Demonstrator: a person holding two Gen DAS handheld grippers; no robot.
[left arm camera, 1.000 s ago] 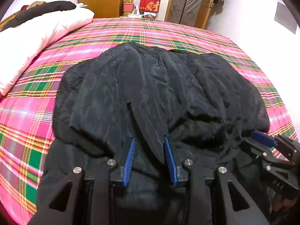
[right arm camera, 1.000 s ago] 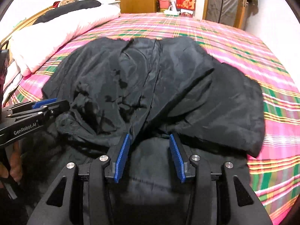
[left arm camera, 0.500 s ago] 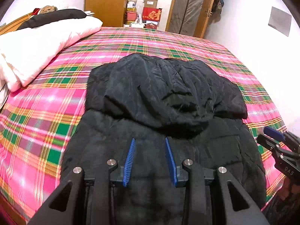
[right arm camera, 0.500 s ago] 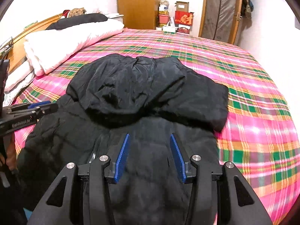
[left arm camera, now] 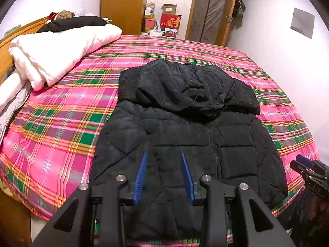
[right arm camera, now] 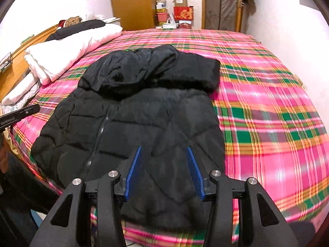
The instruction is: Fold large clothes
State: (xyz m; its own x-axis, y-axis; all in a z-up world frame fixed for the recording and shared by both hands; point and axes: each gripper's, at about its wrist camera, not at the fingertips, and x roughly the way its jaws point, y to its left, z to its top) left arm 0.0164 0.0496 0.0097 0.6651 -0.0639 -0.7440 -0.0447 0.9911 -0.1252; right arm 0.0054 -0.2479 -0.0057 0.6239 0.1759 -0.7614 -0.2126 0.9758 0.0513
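Jacket [left arm camera: 185, 140] lies lengthwise on bed [left arm camera: 61, 113], hood away; both tools [left arm camera: 163, 154] [right arm camera: 163, 149] spread, empty.

Wide bed [left arm camera: 61, 111] under a pink, green and orange plaid sheet, wooden headboard [left arm camera: 8, 41] along its left edge. Spread flat across the near half, a black quilted hooded jacket [left arm camera: 185, 135], zipper up, hood [left arm camera: 193, 86] folded over its top, hem reaching the near edge. Folded white duvet [left arm camera: 57, 51] stacked by the headboard, well apart from the jacket, with a black pillow [left arm camera: 74, 22] on top
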